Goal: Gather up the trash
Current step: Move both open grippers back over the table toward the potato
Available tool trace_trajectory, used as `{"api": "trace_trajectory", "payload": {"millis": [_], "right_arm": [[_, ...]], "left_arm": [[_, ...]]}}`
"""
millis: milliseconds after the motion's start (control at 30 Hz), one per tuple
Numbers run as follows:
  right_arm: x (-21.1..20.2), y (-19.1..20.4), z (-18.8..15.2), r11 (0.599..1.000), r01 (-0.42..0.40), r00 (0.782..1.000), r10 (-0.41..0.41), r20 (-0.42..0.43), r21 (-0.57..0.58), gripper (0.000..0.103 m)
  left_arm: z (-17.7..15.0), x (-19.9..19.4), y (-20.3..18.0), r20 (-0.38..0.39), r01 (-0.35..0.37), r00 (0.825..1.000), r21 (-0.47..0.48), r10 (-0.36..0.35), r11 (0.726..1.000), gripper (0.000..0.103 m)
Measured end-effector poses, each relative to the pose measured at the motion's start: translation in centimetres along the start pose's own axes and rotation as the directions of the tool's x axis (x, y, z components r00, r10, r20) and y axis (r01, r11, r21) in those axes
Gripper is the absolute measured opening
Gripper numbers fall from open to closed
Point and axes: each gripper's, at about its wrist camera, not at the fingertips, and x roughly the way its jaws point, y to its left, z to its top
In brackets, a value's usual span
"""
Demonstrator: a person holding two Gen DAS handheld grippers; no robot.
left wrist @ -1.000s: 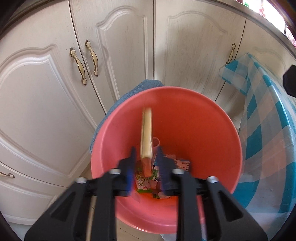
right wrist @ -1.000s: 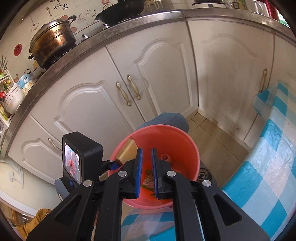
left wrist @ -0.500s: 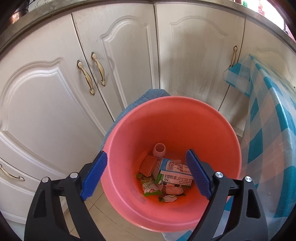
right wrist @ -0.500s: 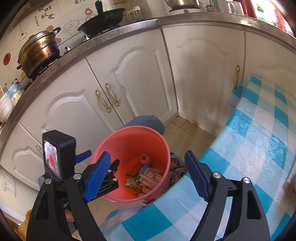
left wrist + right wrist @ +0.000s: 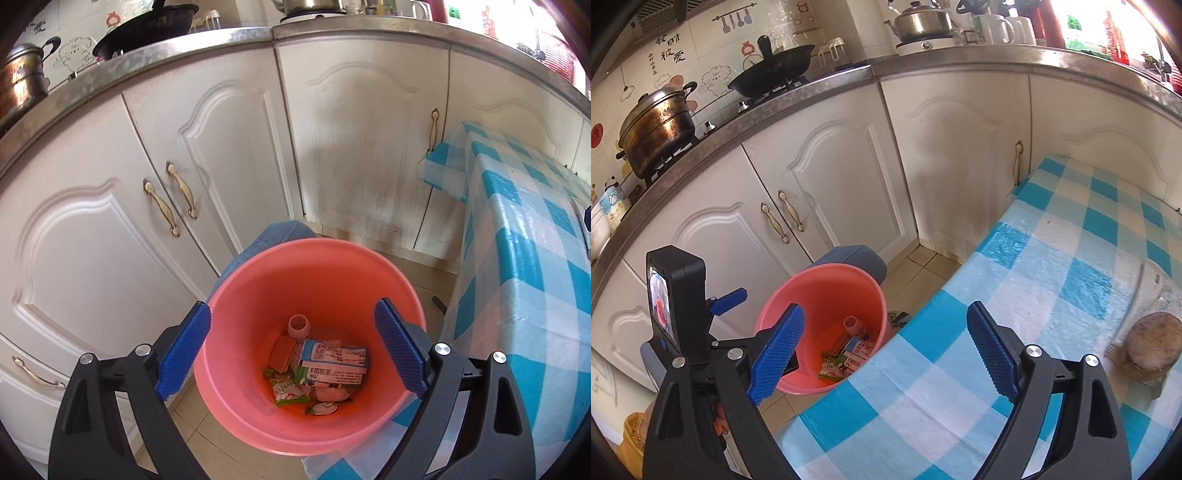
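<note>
A pink bucket [image 5: 258, 280] stands on the floor beside the table; it also shows in the right wrist view [image 5: 812, 291]. Inside lie a blue-and-white carton [image 5: 332, 363], an orange box [image 5: 282, 354], a small pink bottle [image 5: 298, 325] and green wrappers [image 5: 286, 389]. My left gripper [image 5: 293, 362] is open and empty above the bucket. My right gripper [image 5: 886, 354] is open and empty over the table's near edge. The left gripper's body [image 5: 676, 299] shows at the left of the right wrist view.
White cabinet doors [image 5: 229, 147] with brass handles stand behind the bucket. A blue-checked tablecloth [image 5: 1052, 280] covers the table on the right, with a round brownish object [image 5: 1152, 343] on it. A blue stool [image 5: 849, 258] sits behind the bucket. Pots stand on the counter.
Both grippers opened. The flat box held by the left gripper dropped into the bucket. Both grippers have pulled up and back from the bucket.
</note>
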Motion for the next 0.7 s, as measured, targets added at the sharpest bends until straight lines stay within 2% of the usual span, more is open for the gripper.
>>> {"api": "trace_trajectory", "payload": {"millis": [367, 700], "right_arm": [[-4.1, -3.2, -1.1, 0.997, 0.056, 0.996, -0.059, 0.060, 0.047, 0.089], [-8.3, -7.8, -2.9, 0.984, 0.110, 0.986, -0.127, 0.112, 0.143, 0.090]], "left_arm": [[1.3, -3.1, -4.1, 0.055, 0.019, 0.998, 0.082, -0.023, 0.996, 0.091], [1.9, -5.3, -8.4, 0.089, 0.039, 0.995, 0.160, -0.053, 0.986, 0.091]]}}
